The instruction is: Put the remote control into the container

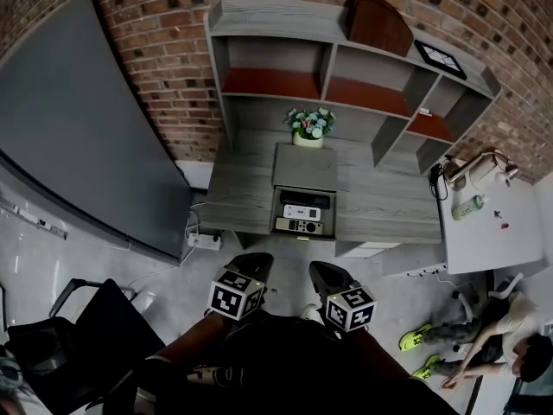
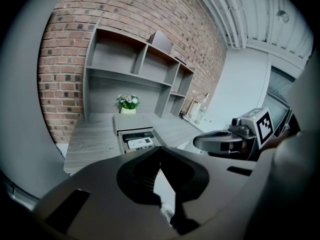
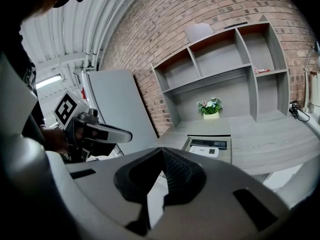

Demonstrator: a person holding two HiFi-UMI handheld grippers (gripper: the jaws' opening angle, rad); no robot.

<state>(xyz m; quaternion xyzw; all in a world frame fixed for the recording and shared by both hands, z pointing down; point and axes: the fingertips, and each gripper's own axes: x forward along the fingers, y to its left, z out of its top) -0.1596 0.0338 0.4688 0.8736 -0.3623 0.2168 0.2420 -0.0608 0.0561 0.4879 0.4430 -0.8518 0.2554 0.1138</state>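
**1. Left gripper** (image 1: 253,264). Grey moulded shell with dark ribbed pads and a black-and-white marker cube on top. I hold its jaws pressed tip to tip with nothing between them. It sits low against my body, well apart from the desk.

**2. Right gripper** (image 1: 325,271). Same build as the left. Its jaws are likewise clenched together and empty. It is carried just beside the left one.

**3. Desk** (image 1: 242,197). Matte grey top with a wood grain, standing against a red-brown brick wall (image 1: 173,33).

**4. Container** (image 1: 275,214). Shallow rectangular tray, dark inside. It sits mid-desk at the front edge, with a flat grey panel lying directly behind it.

**5. Remote controls.** Three slim rectangular bars lie crosswise and side by side inside the container.
- The black remote control (image 1: 304,200) is at the rear.
- The white remote control (image 1: 302,213) is in the middle.
- The tan remote control (image 1: 299,226) is nearest me.

**6. Shelf unit** (image 1: 268,15). Grey boards forming open box compartments with rust-red floors, rising from the back of the desk.

**7. Flower pot** (image 1: 309,130). Small and pale, holding pink and white blossoms and green leaves. It stands behind the container.

**8. Brown case** (image 1: 378,22). Rounded and smooth, resting on top of the shelf unit.

**9. White table** (image 1: 492,232). Plain flat top, to the right of the desk. A green bottle (image 1: 467,207) lies on its side there.
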